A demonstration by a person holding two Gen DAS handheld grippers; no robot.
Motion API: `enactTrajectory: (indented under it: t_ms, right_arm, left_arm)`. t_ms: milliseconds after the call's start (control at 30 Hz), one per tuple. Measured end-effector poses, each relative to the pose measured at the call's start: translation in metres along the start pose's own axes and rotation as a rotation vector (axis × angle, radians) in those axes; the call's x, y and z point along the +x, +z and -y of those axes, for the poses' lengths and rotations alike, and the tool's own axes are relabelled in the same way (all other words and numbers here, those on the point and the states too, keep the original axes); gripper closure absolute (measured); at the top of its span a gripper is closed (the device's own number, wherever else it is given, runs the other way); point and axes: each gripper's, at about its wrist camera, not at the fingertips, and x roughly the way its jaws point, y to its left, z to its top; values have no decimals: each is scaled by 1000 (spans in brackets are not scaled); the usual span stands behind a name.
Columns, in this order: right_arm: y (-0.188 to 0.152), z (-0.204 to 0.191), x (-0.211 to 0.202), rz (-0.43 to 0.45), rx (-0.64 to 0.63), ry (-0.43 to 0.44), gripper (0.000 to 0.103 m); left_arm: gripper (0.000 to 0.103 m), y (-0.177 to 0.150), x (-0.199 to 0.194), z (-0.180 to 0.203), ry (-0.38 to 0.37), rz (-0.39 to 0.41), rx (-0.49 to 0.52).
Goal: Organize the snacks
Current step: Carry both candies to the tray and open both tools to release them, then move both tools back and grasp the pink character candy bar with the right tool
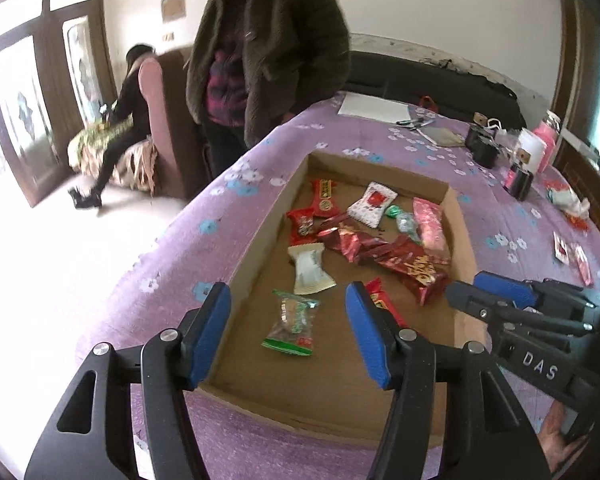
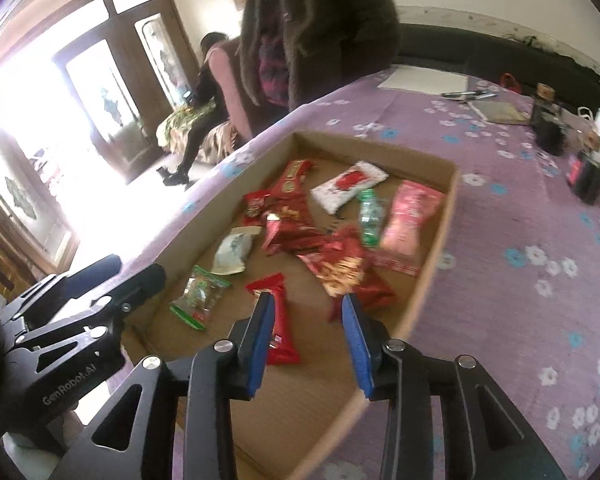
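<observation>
Several light, crinkly, slippery snack packets [image 2: 332,240] loose in the cardboard tray [image 2: 440,216], just ahead of both spread, empty claws, right gripper [image 2: 306,336] and left gripper [image 1: 288,332]; best pinched mid-body, gently

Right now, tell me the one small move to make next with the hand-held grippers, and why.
Probably ease the right hand-held gripper down onto the small red packet beneath it. Its jaws stand open and empty, and that packet lies by the left finger in the cardboard tray, apart from the heap. The left hand-held gripper, open too, hovers over the green-edged clear packet.
</observation>
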Motion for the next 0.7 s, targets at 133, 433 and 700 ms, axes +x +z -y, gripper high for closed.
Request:
enactTrajectory:
  t_ms: [133,433,700]
  right_arm:
    - [-7,20,-11,11,31,-20,66]
    - [-20,54,-34,40,70,-61,62]
    - [-29,88,-45,49,124,-92,61]
  left_arm:
    - [44,1,-8,22,9,20,59]
    - [44,-3,-16,59,18,20,151]
    - [44,-6,-19,85,12,15,212]
